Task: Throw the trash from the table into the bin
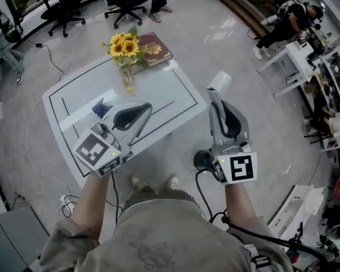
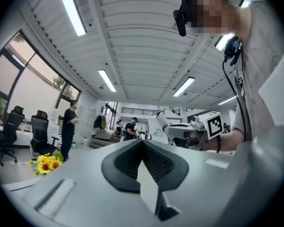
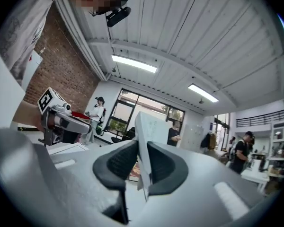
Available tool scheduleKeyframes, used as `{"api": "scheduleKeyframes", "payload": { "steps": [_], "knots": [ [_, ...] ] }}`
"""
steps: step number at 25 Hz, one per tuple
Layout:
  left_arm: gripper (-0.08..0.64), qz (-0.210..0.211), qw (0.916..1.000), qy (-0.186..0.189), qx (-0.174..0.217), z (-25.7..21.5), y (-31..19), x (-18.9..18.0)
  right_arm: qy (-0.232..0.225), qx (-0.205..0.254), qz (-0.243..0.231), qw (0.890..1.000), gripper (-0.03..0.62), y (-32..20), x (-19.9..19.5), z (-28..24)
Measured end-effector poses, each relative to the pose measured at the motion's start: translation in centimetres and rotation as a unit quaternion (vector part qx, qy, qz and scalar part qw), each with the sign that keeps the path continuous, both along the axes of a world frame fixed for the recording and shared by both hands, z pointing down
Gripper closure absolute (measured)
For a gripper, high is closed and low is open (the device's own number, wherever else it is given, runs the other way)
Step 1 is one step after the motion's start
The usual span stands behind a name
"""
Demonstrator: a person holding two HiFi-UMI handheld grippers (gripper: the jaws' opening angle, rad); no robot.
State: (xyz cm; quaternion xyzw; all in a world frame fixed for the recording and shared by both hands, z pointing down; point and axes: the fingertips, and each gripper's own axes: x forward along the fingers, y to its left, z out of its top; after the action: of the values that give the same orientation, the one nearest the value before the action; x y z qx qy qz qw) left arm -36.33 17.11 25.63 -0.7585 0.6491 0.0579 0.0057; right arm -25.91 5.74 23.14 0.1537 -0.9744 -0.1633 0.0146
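- Flat white scrap of paper (image 1: 220, 83) (image 3: 149, 126): clamped edge-on in the right gripper (image 1: 215, 95) (image 3: 143, 148). The top part sticks up past the jaw tips.
- In the head view the scrap hangs over the grey floor, just off the right edge of the table, touching nothing but the jaws.
- Right gripper: jaws nearly together, black ribbed pads pressed on both faces of the scrap. It points level, away from the person.
- Left gripper (image 1: 146, 107) (image 2: 143, 143): jaw tips meet. I see nothing poking out beyond them, so it reads as closed and empty. It sits over the near part of the table and points level.
- White rectangular table with a thin black outline (image 1: 158, 89): directly ahead of the person.
- Small dark-blue crumpled scrap (image 1: 102, 107): lies on the table just beside the left gripper's body, outside the jaws.
- White strip (image 1: 82, 115): flat on the table, next to the blue scrap.
- Yellow sunflowers in a clear glass vase (image 1: 124, 45) (image 2: 45, 163): upright at the table's far edge.
- Dark-red hardcover book (image 1: 154, 49): flat on the table, just beside the vase, at the far corner.
- No bin that I can make out in any view.
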Motion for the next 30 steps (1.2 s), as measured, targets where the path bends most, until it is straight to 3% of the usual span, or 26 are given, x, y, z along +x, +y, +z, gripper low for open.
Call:
{"api": "scheduleKeyframes", "payload": {
  "steps": [4,8,13,21,30],
  "knots": [
    [0.561,0.092,0.9957,0.001,0.010,-0.4,-6.1,5.9,-0.008,0.003,0.100,0.995,0.526,-4.7,8.2,-0.5],
    [0.561,0.178,0.9840,0.003,0.014,-1.0,-11.3,13.2,-0.020,0.005,0.188,0.982,0.526,-7.7,17.4,-1.0],
    [0.561,0.238,0.9712,0.008,0.015,-1.5,-15.8,22.1,-0.038,0.003,0.252,0.967,0.526,-9.9,28.0,-1.2],
    [0.561,0.263,0.9645,0.021,0.000,-1.6,-20.6,31.9,-0.042,-0.004,0.282,0.959,0.526,-13.0,38.8,-0.7],
    [0.561,0.250,0.9682,0.006,-0.014,-1.0,-23.2,37.0,-0.054,-0.011,0.283,0.958,0.526,-16.0,45.1,0.0]
  ]
}}
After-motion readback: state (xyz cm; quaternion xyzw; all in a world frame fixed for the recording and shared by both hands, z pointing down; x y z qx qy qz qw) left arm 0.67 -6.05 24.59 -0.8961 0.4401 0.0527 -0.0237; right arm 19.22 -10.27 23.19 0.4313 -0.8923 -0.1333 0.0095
